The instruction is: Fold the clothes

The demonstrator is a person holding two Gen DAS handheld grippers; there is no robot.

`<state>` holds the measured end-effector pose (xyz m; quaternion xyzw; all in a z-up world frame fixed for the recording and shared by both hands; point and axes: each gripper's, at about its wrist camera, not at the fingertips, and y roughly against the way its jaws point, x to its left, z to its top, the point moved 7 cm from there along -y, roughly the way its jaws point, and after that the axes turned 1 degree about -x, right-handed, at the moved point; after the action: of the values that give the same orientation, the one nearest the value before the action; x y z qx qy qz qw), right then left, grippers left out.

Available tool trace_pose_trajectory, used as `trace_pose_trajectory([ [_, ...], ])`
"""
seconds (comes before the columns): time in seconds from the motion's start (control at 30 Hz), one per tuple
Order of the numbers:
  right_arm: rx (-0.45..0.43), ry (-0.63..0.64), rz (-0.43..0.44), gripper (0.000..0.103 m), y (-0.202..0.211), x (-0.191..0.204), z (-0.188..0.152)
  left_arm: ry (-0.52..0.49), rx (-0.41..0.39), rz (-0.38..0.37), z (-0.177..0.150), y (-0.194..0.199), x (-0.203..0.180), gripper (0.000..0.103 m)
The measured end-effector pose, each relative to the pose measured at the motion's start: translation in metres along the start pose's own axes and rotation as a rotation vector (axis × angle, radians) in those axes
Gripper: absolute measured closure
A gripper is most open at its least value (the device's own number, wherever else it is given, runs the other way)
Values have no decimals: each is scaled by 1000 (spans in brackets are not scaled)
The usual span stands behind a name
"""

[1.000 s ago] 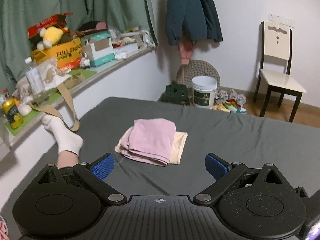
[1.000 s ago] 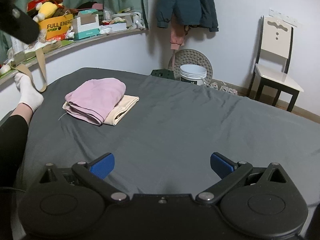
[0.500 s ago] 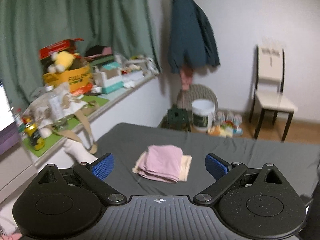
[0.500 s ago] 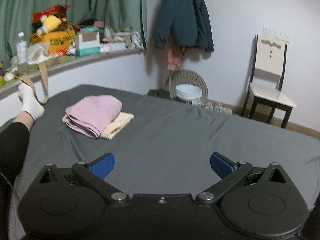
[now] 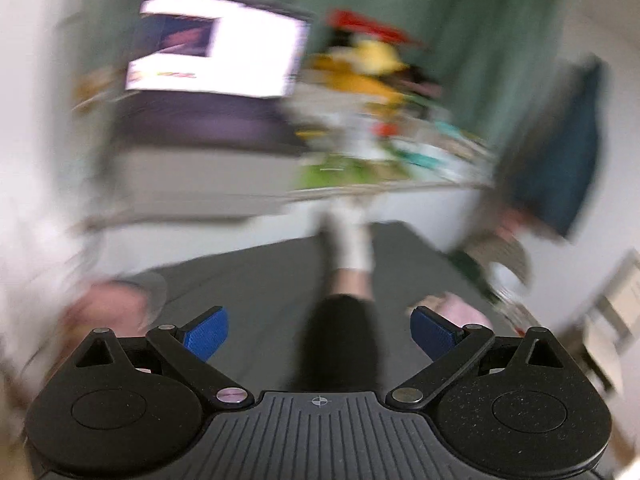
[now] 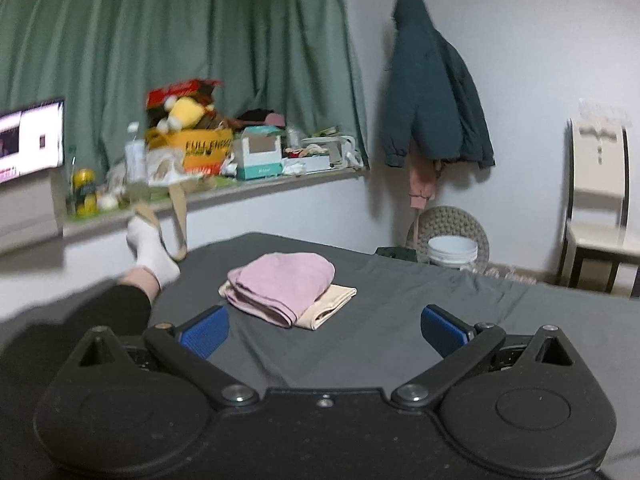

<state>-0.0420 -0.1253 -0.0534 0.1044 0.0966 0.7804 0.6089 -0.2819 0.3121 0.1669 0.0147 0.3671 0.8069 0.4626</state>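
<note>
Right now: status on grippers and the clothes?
Left gripper open, empty; view blurred. Right gripper open, empty. Pink garment folded atop cream one on bed. Person's leg alongside.

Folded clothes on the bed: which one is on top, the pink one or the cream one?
The pink garment is on top. The cream garment lies under it, showing only along the right edge.

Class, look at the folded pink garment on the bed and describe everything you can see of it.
The folded pink garment is soft, matte cloth, folded into a thick bundle with rounded corners and layered edges showing at its near side. It lies flat on the dark grey bed sheet, resting partly on a folded cream garment that sticks out beneath it. Neither gripper touches it; in the left wrist view it is blurred.
</note>
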Motion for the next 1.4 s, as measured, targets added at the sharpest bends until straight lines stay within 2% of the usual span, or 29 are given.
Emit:
trace_pose_trajectory([
  [0.1, -8, 35, -2, 0, 0, 12, -5, 80, -40, 139, -7, 16, 67, 5],
  [0.2, -73, 8, 12, 0, 7, 18, -7, 55, -136, 284, -5, 40, 114, 5],
  [0.27, -130, -43, 38, 0, 12, 18, -9, 23, -239, 374, 3, 61, 140, 5],
  [0.3, -129, -86, 52, 0, 13, 16, -11, 17, -291, 411, 6, 70, 152, 5],
  [0.33, -124, -130, 65, 0, 13, 15, -12, 29, -322, 441, 6, 77, 165, 3],
  [0.4, -99, -217, 89, 0, 10, 10, -15, 85, -331, 481, 4, 82, 198, 1],
  [0.57, -77, -258, 49, 0, 7, -1, -22, 247, -257, 495, -10, 58, 284, 1],
  [0.7, -56, -217, 67, 0, 7, 2, -29, 264, -292, 567, -22, 47, 332, 1],
  [0.8, -36, -193, 86, 0, 4, 8, -32, 207, -285, 538, -15, 14, 332, 1],
  [0.93, -16, -176, 91, 0, 6, 16, -37, 21, -212, 486, -4, -56, 318, 1],
  [1.03, -5, -150, 84, 0, 11, 21, -41, 38, -225, 451, 2, -91, 327, 3],
  [1.1, 4, -132, 78, 0, 14, 24, -44, 61, -233, 431, 5, -108, 333, 10],
  [1.13, 11, -127, 74, 0, 15, 25, -46, 62, -235, 422, 6, -110, 334, 24],
  [1.17, 19, -122, 69, 0, 16, 26, -47, 62, -237, 414, 7, -112, 335, 54],
  [1.27, 41, -118, 53, 0, 21, 27, -51, 64, -243, 388, 9, -119, 337, 83],
  [1.4, 42, -108, 41, 0, 29, 29, -49, 57, -260, 350, 12, -125, 338, 93],
])
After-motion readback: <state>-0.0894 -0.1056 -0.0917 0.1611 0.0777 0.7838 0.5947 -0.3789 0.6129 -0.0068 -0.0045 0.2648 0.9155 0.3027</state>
